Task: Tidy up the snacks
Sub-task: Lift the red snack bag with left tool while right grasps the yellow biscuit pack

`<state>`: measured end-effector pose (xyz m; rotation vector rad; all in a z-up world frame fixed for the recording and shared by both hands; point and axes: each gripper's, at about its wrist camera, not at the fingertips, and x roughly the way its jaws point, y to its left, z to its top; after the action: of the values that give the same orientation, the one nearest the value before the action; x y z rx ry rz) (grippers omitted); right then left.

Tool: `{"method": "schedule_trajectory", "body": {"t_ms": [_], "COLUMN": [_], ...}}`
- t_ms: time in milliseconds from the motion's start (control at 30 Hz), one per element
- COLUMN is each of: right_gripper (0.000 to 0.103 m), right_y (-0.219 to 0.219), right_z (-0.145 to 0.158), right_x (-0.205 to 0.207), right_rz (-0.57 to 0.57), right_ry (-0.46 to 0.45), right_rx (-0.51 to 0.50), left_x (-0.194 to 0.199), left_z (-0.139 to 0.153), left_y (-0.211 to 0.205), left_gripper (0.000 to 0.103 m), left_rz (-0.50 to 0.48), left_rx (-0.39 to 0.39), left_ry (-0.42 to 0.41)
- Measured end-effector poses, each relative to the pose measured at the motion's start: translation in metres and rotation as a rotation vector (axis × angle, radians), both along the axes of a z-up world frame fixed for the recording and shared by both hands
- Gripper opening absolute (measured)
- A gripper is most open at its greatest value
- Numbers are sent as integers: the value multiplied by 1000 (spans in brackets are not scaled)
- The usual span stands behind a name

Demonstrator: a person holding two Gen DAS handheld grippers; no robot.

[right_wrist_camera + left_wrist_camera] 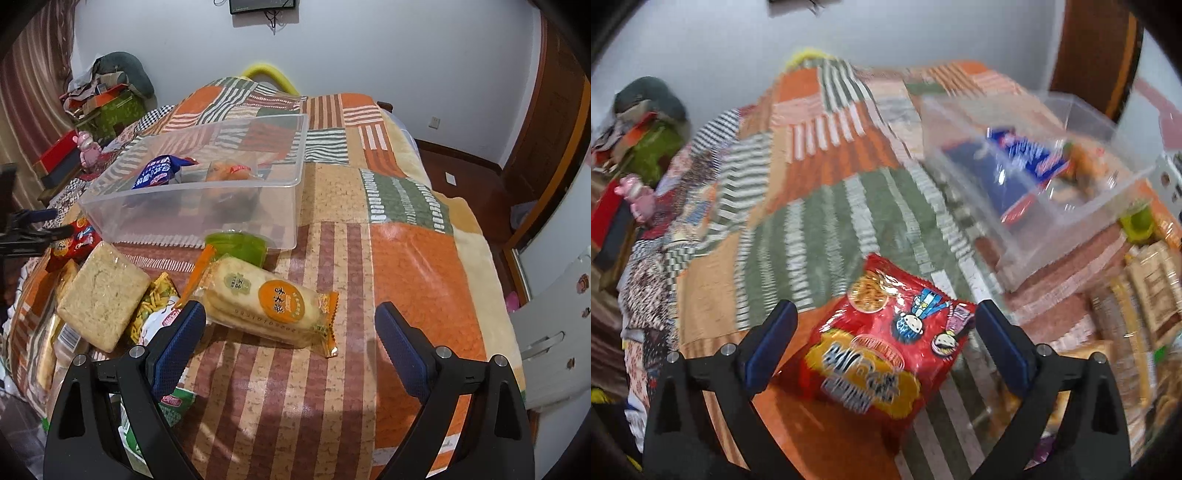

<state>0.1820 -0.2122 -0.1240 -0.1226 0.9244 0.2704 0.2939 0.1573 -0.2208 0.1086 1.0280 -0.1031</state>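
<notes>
A red snack packet (882, 339) with cartoon figures lies on the patchwork bedspread (820, 206), between the fingers of my left gripper (884, 310). The jaws stand wide and the pads do not touch the packet. The left wrist view is blurred. A clear plastic bin (1052, 236) sits to the upper right and holds a blue packet (1027, 151) and an orange snack (1086, 166). My right gripper (290, 308) is open with nothing in it, just above a rice cracker pack (266, 302) with an orange label. The bin (184, 210) lies beyond that pack.
A green jelly cup (236, 245) stands against the bin's near wall. A square cracker block (99, 295), a green pea snack bag (151, 306) and other packets pile up at the left. The bed's edge drops off at the right, beside a white cabinet (554, 332).
</notes>
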Motion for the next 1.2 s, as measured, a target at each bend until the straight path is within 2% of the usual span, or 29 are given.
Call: {"method": "schedule_trajectory", "body": {"t_ms": [67,100,233,300,367,500,567,667,700,867,967,1100,1200], "right_gripper": [92,92,92,92,92,94,94,94,94,91,78,52,42], "right_y": [0,0,-1,-2,-1,6,10,13,13,13,13,14,13], "right_z": [0,-1,-2,-4,-5,-9,-13,-16,-16,-20,-20,-19,-18], "right_x": [0,0,1,1,-1,-2,3,14,18,24,25,24,22], "right_rz": [0,1,2,5,23,53,57,40,33,5,1,-2,-5], "right_ry": [1,2,3,8,13,16,21,46,53,55,59,51,48], "right_rx": [-5,-9,-16,-7,11,-5,-27,-34,-30,-25,-18,-33,-45], "left_x": [7,8,0,-7,-13,-17,-15,-17,-18,-30,-39,-49,-57], "left_z": [-14,-17,-19,-23,-30,-32,-30,-26,-25,-21,-17,-3,12], "left_y": [2,5,10,8,2,3,4,7,7,4,-2,-9,-9], "left_gripper": [98,98,98,98,98,97,94,79,71,69,69,69,69], "left_rz": [4,9,22,8,1,37,60,101,116,129,122,128,141], "left_rx": [-15,-49,-115,-111,-60,-83,-82,-77,-66,-23,-2,20,13], "left_ry": [49,64,69,74,76,65,56,41,34,8,-15,-55,-88]}}
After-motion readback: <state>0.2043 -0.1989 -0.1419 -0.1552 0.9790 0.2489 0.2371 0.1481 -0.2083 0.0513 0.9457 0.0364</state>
